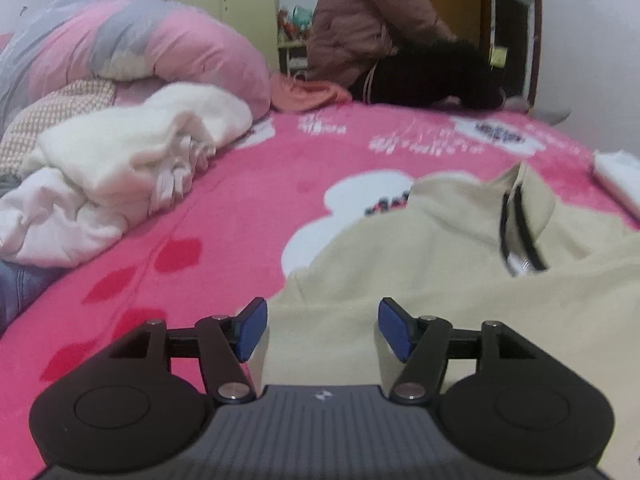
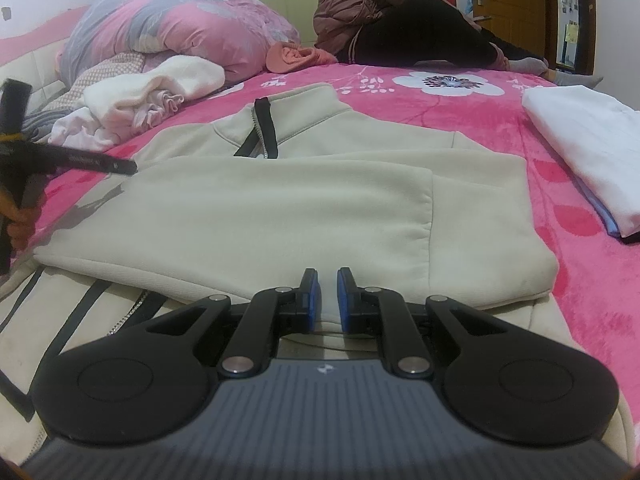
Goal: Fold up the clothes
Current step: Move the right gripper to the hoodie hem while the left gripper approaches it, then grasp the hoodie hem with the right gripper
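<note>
seated person (image 2: 384, 20) head cut off | jacket (image 1: 480, 240) collar blurred | jeans (image 1: 20, 292) cropped

2 handheld grippers, black and grey with blue pads

The left gripper (image 1: 323, 330) and the right gripper (image 2: 324, 296) share 1 build: a ribbed dark-grey body with a small white logo, 2 round black housings left and right, black link arms on silver pivot screws, and 2 black fingers faced with blue pads (image 1: 253, 327).
</note>
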A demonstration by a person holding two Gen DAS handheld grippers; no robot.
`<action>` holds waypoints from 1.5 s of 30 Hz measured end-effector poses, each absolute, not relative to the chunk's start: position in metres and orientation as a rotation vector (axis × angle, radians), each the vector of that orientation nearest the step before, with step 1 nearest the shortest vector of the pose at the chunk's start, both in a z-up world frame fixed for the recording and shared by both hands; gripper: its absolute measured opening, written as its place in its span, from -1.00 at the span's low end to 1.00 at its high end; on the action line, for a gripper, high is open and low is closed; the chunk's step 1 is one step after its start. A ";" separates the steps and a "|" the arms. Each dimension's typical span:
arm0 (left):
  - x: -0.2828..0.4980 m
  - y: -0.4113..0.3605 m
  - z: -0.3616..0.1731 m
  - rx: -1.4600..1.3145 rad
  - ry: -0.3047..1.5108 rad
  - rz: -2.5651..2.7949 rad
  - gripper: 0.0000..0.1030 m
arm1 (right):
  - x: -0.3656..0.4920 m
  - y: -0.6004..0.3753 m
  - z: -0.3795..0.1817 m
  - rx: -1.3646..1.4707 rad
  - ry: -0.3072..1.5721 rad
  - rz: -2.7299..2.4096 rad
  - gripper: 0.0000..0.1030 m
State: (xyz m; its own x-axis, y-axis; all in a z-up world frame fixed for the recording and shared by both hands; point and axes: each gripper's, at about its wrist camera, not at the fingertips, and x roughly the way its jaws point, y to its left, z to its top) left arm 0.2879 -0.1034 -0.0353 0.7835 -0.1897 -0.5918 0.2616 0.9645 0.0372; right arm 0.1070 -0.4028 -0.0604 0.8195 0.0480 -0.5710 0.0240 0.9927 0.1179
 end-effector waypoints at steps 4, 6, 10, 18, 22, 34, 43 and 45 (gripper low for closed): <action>0.294 -0.100 -0.020 0.086 0.603 -0.273 0.25 | 0.108 -0.403 -0.058 0.127 0.617 0.014 -0.81; 0.299 -0.099 -0.015 0.069 0.600 -0.289 0.26 | 0.108 -0.403 -0.057 0.130 0.620 0.015 -0.81; 0.313 -0.096 -0.008 0.040 0.614 -0.328 0.27 | 0.110 -0.412 -0.044 0.185 0.614 0.036 -0.70; 0.368 -0.101 -0.004 -0.070 0.696 -0.434 0.31 | 0.155 -0.430 0.010 0.228 0.542 0.073 -0.60; 0.401 -0.115 -0.015 -0.116 0.744 -0.501 0.31 | 0.205 -0.439 0.023 0.241 0.556 0.098 -0.53; 0.474 -0.151 -0.070 -0.219 0.870 -0.673 0.30 | 0.352 -0.446 -0.014 0.270 0.716 0.168 -0.01; 0.494 -0.152 -0.080 -0.368 0.918 -0.755 -0.31 | 0.392 -0.448 -0.035 0.294 0.770 0.188 -0.09; 0.494 -0.153 -0.081 -0.387 0.928 -0.740 -0.38 | 0.392 -0.448 -0.035 0.322 0.763 0.191 -0.19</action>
State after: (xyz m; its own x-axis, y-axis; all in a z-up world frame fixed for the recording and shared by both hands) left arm 0.4937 -0.1531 -0.0814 0.3825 -0.7200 -0.5790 0.4051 0.6939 -0.5953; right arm 0.3921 -0.4480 -0.0350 0.7090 0.2844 -0.6453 -0.0533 0.9341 0.3531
